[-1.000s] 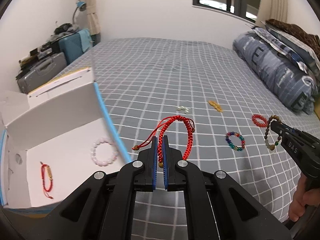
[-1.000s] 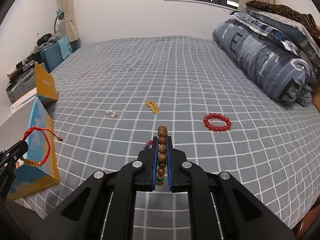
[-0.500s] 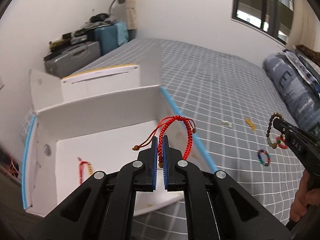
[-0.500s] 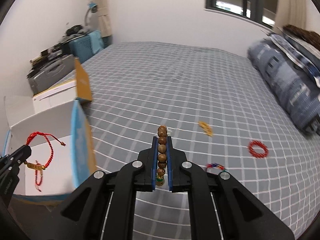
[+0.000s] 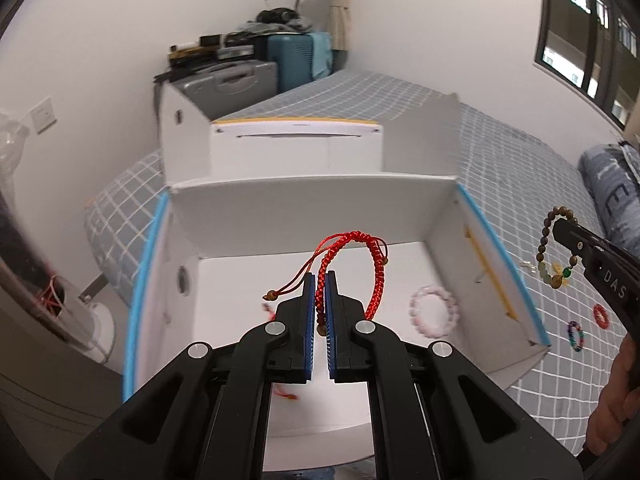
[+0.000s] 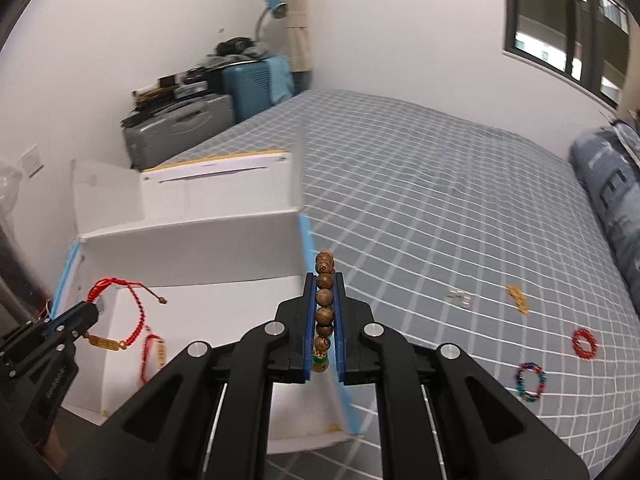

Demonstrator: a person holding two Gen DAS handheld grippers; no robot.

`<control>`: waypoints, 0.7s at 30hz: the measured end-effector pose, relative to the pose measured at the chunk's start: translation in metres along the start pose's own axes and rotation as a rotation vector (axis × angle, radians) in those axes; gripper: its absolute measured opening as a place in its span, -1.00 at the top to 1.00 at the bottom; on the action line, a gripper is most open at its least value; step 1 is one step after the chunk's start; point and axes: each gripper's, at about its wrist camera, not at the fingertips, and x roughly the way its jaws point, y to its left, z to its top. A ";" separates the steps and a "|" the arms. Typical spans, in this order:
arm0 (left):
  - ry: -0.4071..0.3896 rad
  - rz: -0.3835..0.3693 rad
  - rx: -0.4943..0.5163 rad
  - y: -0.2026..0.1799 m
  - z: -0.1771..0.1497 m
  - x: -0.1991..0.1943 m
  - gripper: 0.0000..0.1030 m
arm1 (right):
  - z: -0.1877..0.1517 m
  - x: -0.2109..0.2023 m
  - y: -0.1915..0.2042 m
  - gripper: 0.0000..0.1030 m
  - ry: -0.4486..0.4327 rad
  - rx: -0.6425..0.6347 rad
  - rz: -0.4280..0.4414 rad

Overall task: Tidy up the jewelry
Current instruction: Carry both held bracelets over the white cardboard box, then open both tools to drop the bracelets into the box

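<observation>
My left gripper (image 5: pixel 319 278) is shut on a red braided cord bracelet (image 5: pixel 370 256) and hangs over the open white box (image 5: pixel 312 196). In the right wrist view that bracelet (image 6: pixel 134 312) dangles from the left gripper (image 6: pixel 94 308) with a gold bar charm. My right gripper (image 6: pixel 324 276) is shut on a brown wooden bead bracelet (image 6: pixel 324 298), level with the box's blue-edged right wall (image 6: pixel 308 240). From the left wrist view the bead bracelet (image 5: pixel 550 252) hangs just outside that wall. Inside the box lie a pink bead bracelet (image 5: pixel 434 316) and another red cord bracelet (image 6: pixel 154 354).
On the grey checked bedspread (image 6: pixel 440 208) lie a red bead bracelet (image 6: pixel 585 343), a multicoloured bead bracelet (image 6: pixel 530 381), a yellow piece (image 6: pixel 518 299) and a small clear piece (image 6: pixel 459 294). Suitcases (image 6: pixel 192 128) stand against the wall behind the box; a rolled quilt (image 6: pixel 612 176) lies at the right.
Both grippers have swung left with their bracelets: the left one from beside the box to above its inside, the right one from over the bedspread to the box's right wall.
</observation>
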 end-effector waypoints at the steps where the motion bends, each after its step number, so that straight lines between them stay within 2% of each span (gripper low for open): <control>1: 0.004 0.005 -0.008 0.006 -0.001 0.001 0.92 | 0.001 0.001 0.006 0.87 0.001 -0.008 0.007; 9: 0.104 0.016 -0.027 0.022 -0.010 0.031 0.92 | -0.010 0.030 0.055 0.87 0.069 -0.114 0.029; 17: 0.182 0.050 -0.032 0.030 -0.015 0.055 0.91 | -0.022 0.072 0.061 0.87 0.231 -0.093 0.025; 21: 0.214 0.052 -0.038 0.035 -0.015 0.062 0.90 | -0.027 0.080 0.063 0.87 0.265 -0.098 0.015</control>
